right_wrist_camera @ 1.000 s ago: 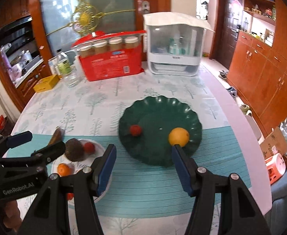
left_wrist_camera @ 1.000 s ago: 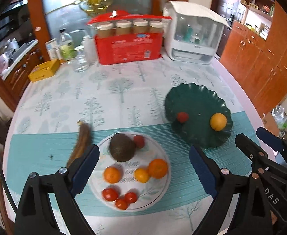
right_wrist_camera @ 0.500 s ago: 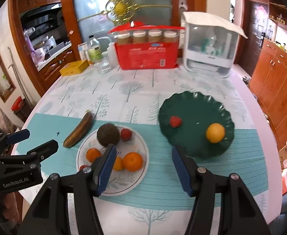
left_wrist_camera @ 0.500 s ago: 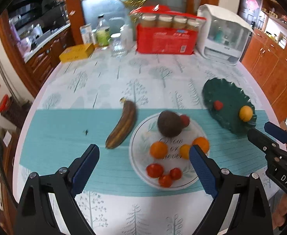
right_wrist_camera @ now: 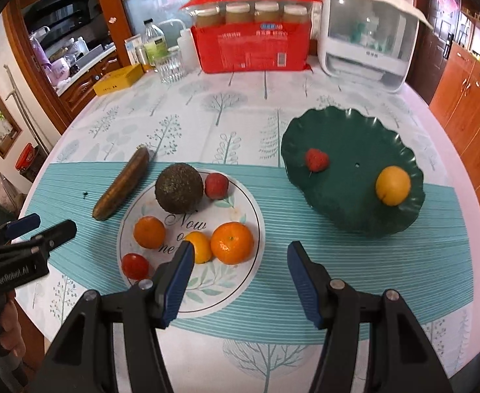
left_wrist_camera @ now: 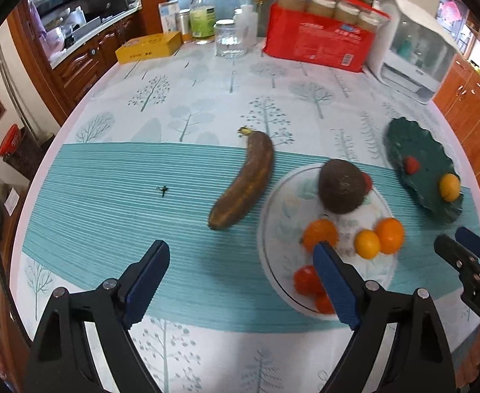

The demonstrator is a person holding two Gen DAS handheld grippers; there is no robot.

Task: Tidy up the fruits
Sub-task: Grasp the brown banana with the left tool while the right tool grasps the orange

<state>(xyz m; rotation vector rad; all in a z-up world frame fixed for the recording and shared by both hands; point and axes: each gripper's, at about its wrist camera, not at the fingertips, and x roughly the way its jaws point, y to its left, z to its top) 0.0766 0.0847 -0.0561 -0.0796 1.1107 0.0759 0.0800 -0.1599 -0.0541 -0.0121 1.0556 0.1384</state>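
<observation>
1. Two grippers hovered over a table, both with fingers spread wide and holding nothing: the left gripper (left_wrist_camera: 240,281) low in its own view, the right gripper (right_wrist_camera: 240,275) low in its own.
2. On a white plate (right_wrist_camera: 240,294), centre left of the right view, sat a dark avocado (right_wrist_camera: 179,187), a strawberry (right_wrist_camera: 216,186), three oranges, and tomatoes near its lower rim.
3. A green plate (right_wrist_camera: 344,137), upper right, held one strawberry and one orange, well apart.
4. A brown banana (left_wrist_camera: 245,180) lay on the tablecloth just beside the white plate, at the centre of the left view.
5. Its long axis ran diagonally, stem tip toward the upper right, blunt end toward the lower left.
6. Sorting seemed underway, with a reach toward the banana likely next.
7. That would call for lowering the left gripper and turning it so its fingers closed across the banana's narrow width.
</observation>
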